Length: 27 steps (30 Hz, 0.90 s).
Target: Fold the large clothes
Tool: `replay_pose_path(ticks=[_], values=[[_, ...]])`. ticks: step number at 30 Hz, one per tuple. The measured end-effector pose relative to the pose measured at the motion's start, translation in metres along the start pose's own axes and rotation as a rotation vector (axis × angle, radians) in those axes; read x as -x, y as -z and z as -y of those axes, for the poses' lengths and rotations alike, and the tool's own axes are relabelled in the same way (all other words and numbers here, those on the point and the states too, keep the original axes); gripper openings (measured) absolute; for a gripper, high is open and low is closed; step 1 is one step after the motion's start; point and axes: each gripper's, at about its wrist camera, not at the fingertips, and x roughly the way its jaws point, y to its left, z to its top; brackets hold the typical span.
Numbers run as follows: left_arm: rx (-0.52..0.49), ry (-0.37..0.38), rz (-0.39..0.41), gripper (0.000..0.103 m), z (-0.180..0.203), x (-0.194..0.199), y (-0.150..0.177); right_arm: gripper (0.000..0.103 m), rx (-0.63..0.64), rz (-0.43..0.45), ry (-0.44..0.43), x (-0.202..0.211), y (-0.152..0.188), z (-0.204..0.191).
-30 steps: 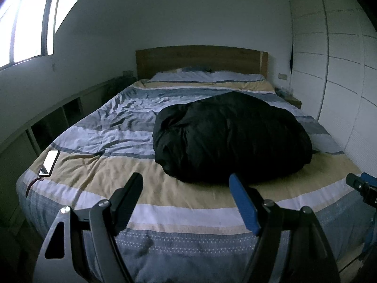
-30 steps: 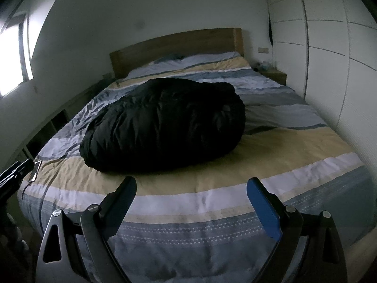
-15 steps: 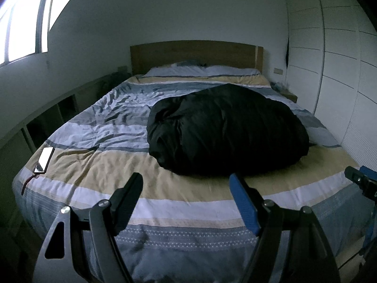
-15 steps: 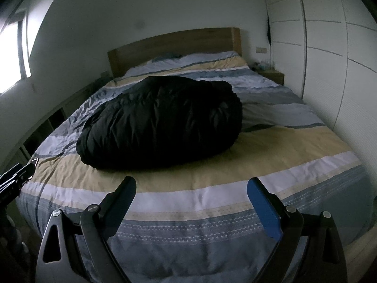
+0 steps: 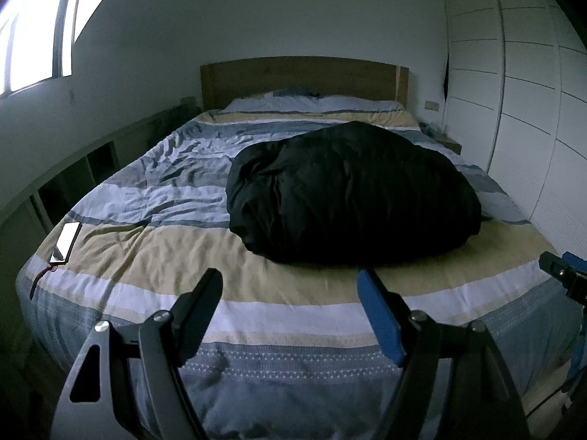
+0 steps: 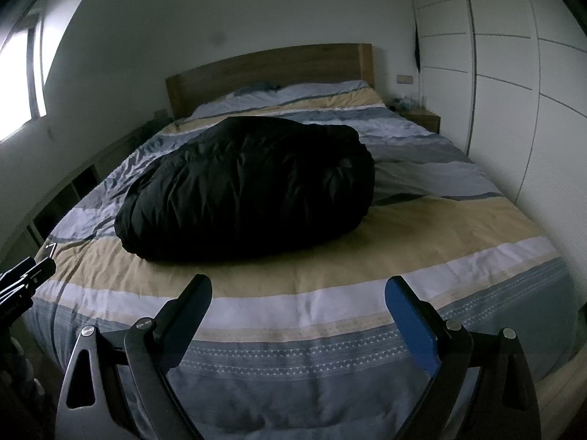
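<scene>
we see a black puffy garment (image 5: 352, 190) bundled into a rounded heap on the bed (image 5: 154, 256), resting on the striped duvet about midway between headboard (image 5: 301, 77) and foot. in the left wrist view its long axis runs roughly from 9 o'clock to 3 o'clock, slightly dropping toward the 4 o'clock end, and it sits right of the bed's centre line. in the right wrist view the same heap (image 6: 249, 187) lies left of centre, its long axis slanting from 8 o'clock up to 2 o'clock. we cannot tell which end is collar or hem; it is too dark and crumpled.

our left gripper (image 5: 290, 286) hangs over the foot of the bed, jaws spread apart with nothing between them, only duvet showing in the gap. the garment lies beyond its tips, toward 12 o'clock, apart from them. our right gripper (image 6: 297, 289) is likewise spread wide and empty over the foot of the bed, with the garment toward 11 o'clock, not touched.

a phone (image 5: 66, 240) lies on the duvet near the bed's left edge, at 9 o'clock from the left gripper. pillows (image 5: 312, 104) lie against the headboard. open shelf compartments (image 5: 73, 179) run along the left wall under the window (image 5: 36, 36); what they hold is too dark for us to tell. a white wardrobe (image 5: 513, 110) fills the right wall, with a nightstand (image 6: 422, 117) beside it.
</scene>
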Motion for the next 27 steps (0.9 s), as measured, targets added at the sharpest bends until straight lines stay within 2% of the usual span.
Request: replay_pose_path(ticks=[27], values=[[-0.031, 0.005, -0.048, 0.075, 0.005, -0.013, 0.016, 0.097, 0.046, 0.065, 0.064, 0.018, -0.001, -0.001]])
